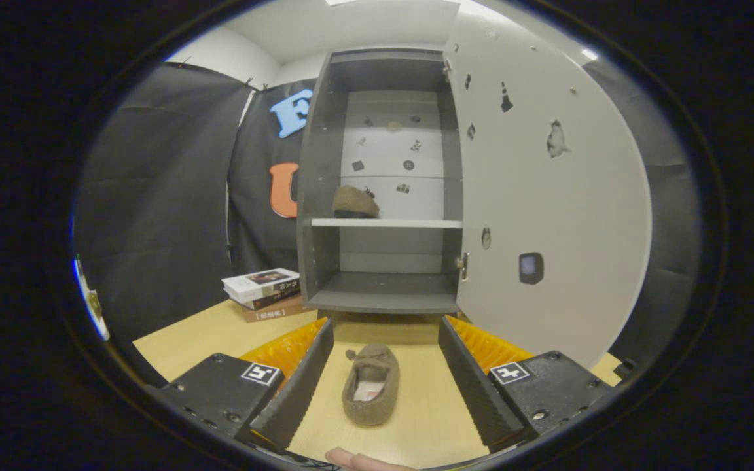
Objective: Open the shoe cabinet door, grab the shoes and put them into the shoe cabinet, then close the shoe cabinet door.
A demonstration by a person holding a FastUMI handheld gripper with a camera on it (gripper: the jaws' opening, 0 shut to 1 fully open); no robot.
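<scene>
While the tongs [385, 379] stand wide open, a fuzzy brown slipper [371, 384] lies on the pale wooden worktop [180, 343] between their ridged fingers [298, 386], touching neither, its long axis pointing toward the open grey shoe cabinet [383, 190]. A second matching slipper [355, 202] rests on the white shelf [387, 223].

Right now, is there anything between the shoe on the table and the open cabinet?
No. In the claw's view, only bare table lies between the shoe and the cabinet. The shoe sits between the open claw's fingers, untouched.
</scene>
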